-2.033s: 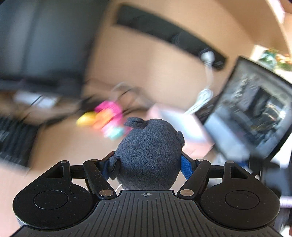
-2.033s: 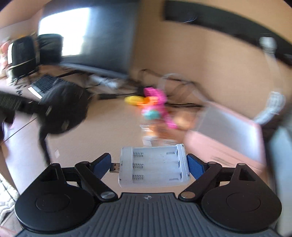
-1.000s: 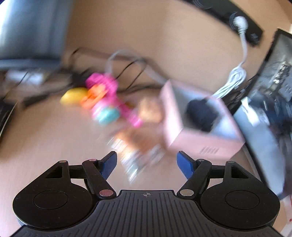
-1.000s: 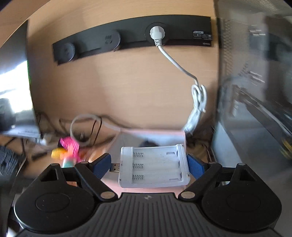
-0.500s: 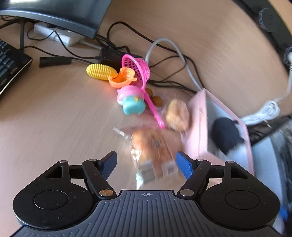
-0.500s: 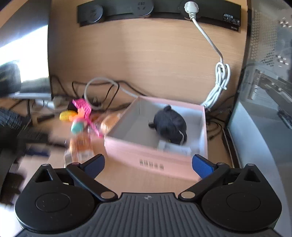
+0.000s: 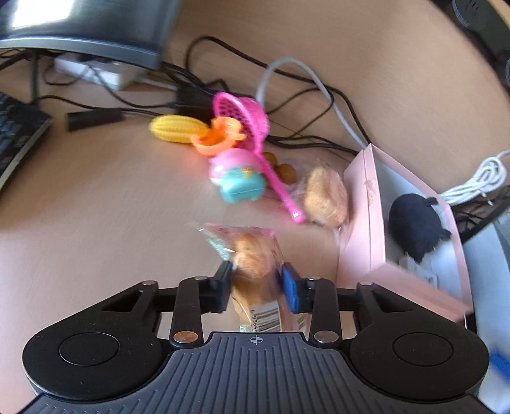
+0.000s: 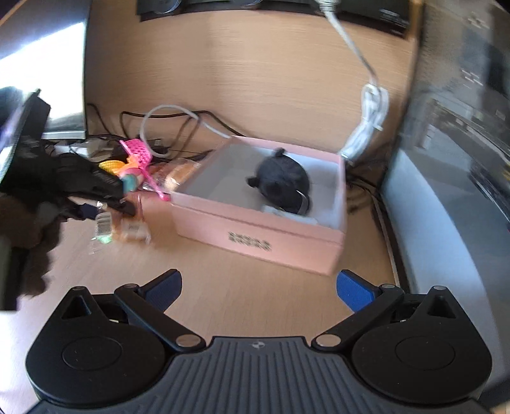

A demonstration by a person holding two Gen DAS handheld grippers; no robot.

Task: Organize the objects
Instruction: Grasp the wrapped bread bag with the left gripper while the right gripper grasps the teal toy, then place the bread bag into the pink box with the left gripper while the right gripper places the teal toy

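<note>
My left gripper (image 7: 256, 283) is shut on a wrapped bread packet (image 7: 256, 254) lying on the wooden desk, just left of the pink box (image 7: 361, 223). The box holds a dark plush toy (image 7: 414, 226) and a white charger, partly hidden. My right gripper (image 8: 258, 286) is open and empty, in front of the pink box (image 8: 255, 235), where the plush (image 8: 280, 181) also shows. The left gripper (image 8: 95, 191) shows at the left of the right wrist view over the packet (image 8: 127, 229).
A second wrapped bun (image 7: 325, 197), a teal-pink toy (image 7: 239, 180), a pink toy strainer (image 7: 245, 117), an orange piece (image 7: 213, 140) and toy corn (image 7: 177, 129) lie behind the packet. Cables (image 7: 287, 82), a monitor (image 7: 83, 25) and a keyboard (image 7: 16, 140) lie beyond. A computer case (image 8: 452, 127) stands right.
My left gripper dropped the plush in the box, moved to the bread packet and closed on it. My right gripper released the charger into the box and pulled back, open.
</note>
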